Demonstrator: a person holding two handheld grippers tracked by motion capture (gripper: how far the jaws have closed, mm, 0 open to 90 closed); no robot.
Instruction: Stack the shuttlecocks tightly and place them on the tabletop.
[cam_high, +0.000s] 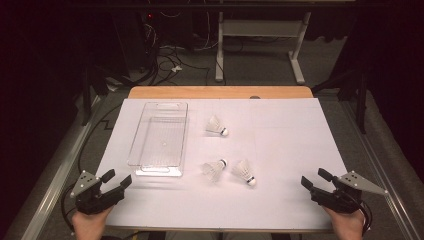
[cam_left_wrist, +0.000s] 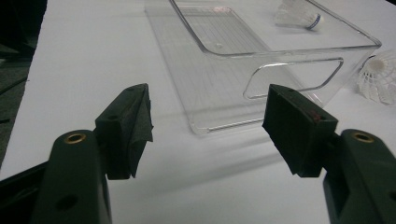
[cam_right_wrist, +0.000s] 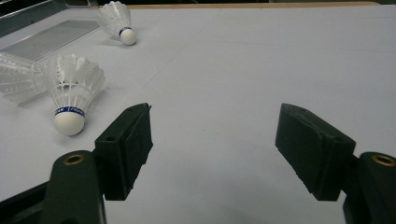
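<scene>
Three white shuttlecocks lie on the white table sheet: one far, two nearer side by side. A clear empty plastic tray lies to their left. My left gripper is open at the near left corner, just short of the tray's near end; its own view has the tray's handle wall ahead of the open left gripper. My right gripper is open at the near right edge. In the right gripper view the closest shuttlecock lies ahead to the left, cork toward me.
The white sheet covers a wooden table whose far edge shows. Metal rails run along both sides. On the floor beyond are cables and a table frame. The sheet's right half is bare.
</scene>
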